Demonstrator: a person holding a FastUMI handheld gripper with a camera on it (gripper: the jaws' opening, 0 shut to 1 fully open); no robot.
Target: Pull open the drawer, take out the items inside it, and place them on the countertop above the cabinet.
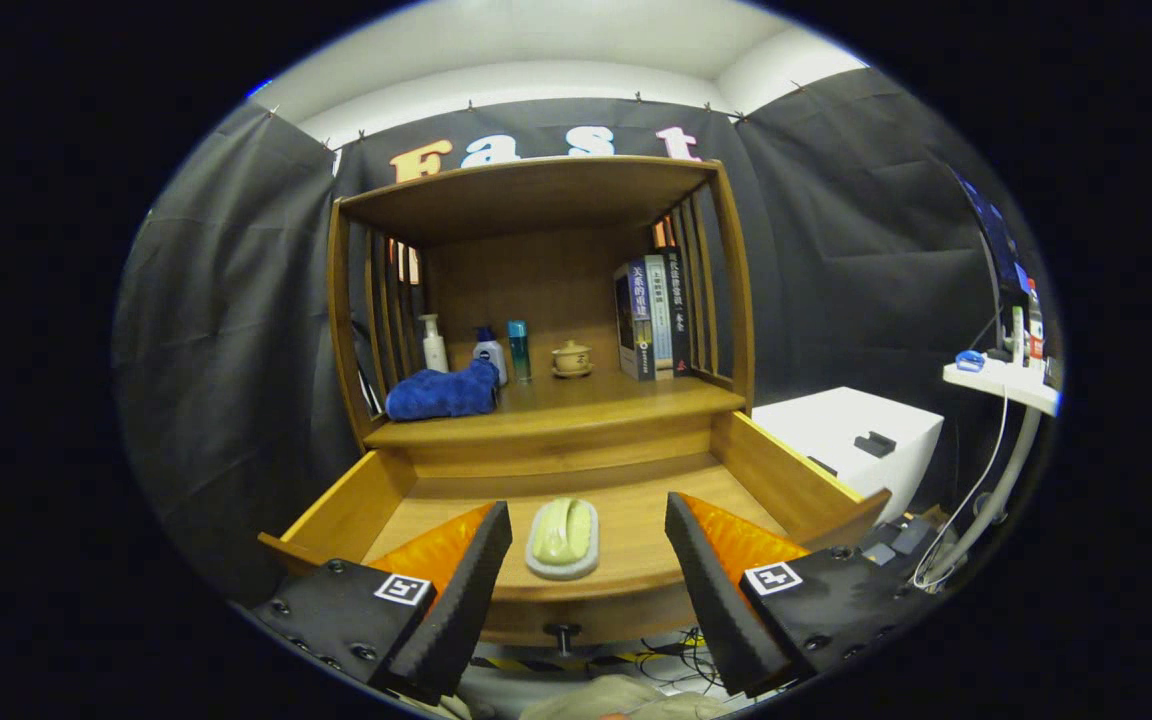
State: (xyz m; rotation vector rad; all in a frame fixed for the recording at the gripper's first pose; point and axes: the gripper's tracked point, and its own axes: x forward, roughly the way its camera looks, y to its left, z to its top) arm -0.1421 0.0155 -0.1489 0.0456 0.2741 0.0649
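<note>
The wooden cabinet's drawer (786, 480) stands pulled open toward me, its front knob (563, 632) below the front panel. Inside it lies a pale green soap-like item on a white oval dish (563, 537), near the drawer's front. My gripper (588, 535) is open, with its two black fingers (476, 570) spread to either side of the dish and hovering over the drawer's front. Nothing is held. Above the drawer is the countertop (616, 395), where a blue cloth (443, 392) lies at the left.
On the countertop stand a white pump bottle (433, 345), a blue-capped bottle (489, 352), a teal can (519, 350), a small lidded teapot (572, 358) and upright books (651, 315). A white box (851, 440) sits right of the cabinet, beside a white shelf (1001, 385) with cables.
</note>
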